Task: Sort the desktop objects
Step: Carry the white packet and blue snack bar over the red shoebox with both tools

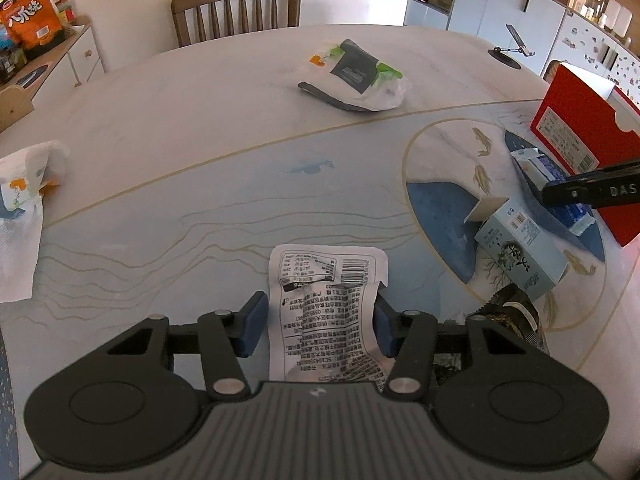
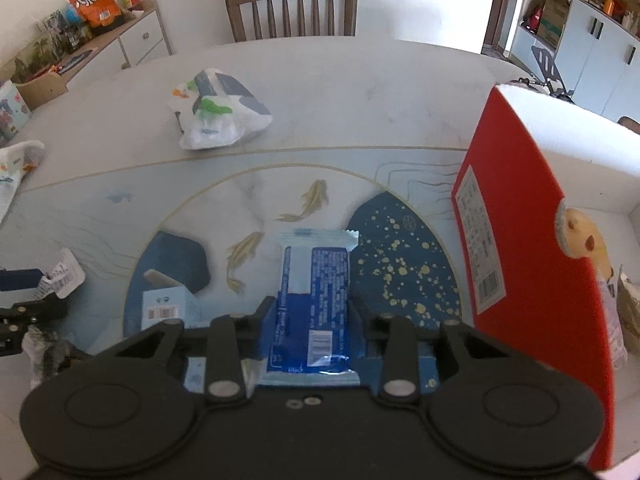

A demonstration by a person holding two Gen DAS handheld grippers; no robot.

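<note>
Right, table [image 2: 360,92] first: big pale top with a painted fish-and-blue-patch roundel. Red box [image 2: 520,240] stands open at its right edge, already some snack items inside; I read it as the sort bin. Light-blue carton [image 1: 520,248] lies on its side between the two grippers, flap open, stiff enough to pinch across its faces. Crumpled plastic bag [image 2: 216,116] sits well apart, toward the far chair.

Right gripper [image 2: 312,312]: narrow, pads pressing both long edges of the blue snack pack [image 2: 316,292], which lies flat on the roundel just beside the red box. Left gripper [image 1: 318,320]: narrow, pads at the sides of the white sachet [image 1: 328,304]; sachet buckles between them, so it looks gripped.

Both packs: light, soft film, slick. Hold mid-length across the width; expect them to bow or slip if squeezed hard.
</note>
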